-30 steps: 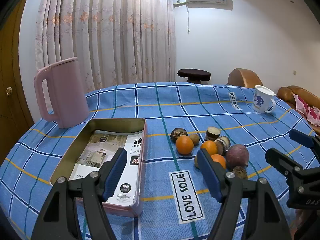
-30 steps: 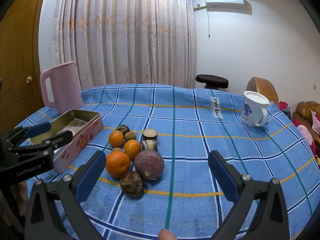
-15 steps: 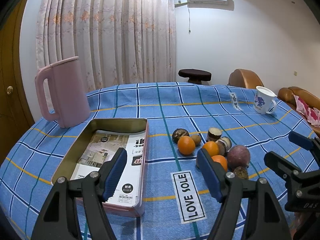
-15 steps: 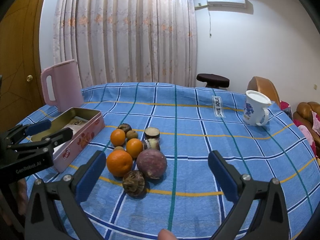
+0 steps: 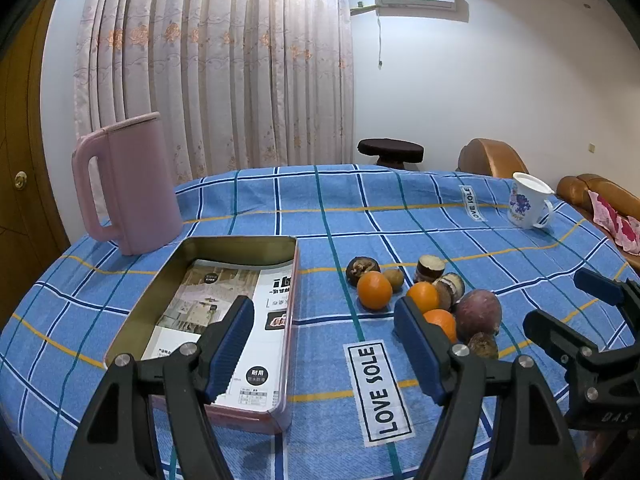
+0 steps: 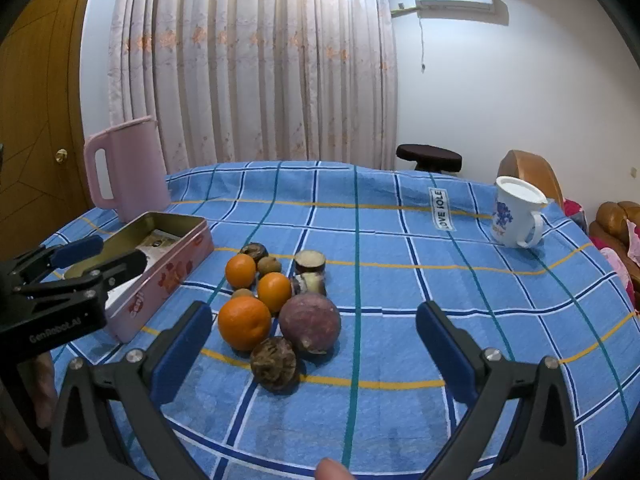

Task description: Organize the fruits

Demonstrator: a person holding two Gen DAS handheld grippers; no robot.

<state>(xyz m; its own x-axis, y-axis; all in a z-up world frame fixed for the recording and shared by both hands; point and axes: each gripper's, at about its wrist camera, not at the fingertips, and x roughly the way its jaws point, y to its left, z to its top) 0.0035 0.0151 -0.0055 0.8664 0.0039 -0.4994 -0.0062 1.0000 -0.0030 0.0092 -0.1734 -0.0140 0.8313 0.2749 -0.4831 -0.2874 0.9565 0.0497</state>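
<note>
Judging from how things lie, the sorting has not begun. All the fruit sits in one loose cluster on the blue checked tablecloth [image 6: 400,280], just to the right of the pink tin [image 6: 168,276], and none of it is inside. The tin [image 5: 236,248] stands open and holds only printed paper [image 5: 224,304] on its floor.

In the cluster, three oranges show: the nearest orange [image 6: 244,322], a middle one [image 6: 274,291] and a far one [image 6: 240,271]. A large purple fruit [image 6: 310,323] touches the nearest orange's neighbours, and a wrinkled brown fruit [image 6: 274,364] lies at the front. Behind them are a cut dark piece with a pale face [image 6: 310,261], another dark fruit [image 6: 256,251] and a couple of small brown ones; what kind they are cannot be told.

The left gripper [image 5: 324,344] hangs over the near end of the tin with its jaws spread wide and nothing between them. The right gripper [image 6: 314,344] is likewise spread and empty, low over the cloth, with the front fruit near its left finger but not touched.

A pink jug [image 6: 126,168] and a white mug [image 6: 516,212] stand well apart from the fruit. Every piece is left to move, presumably into the tin.
</note>
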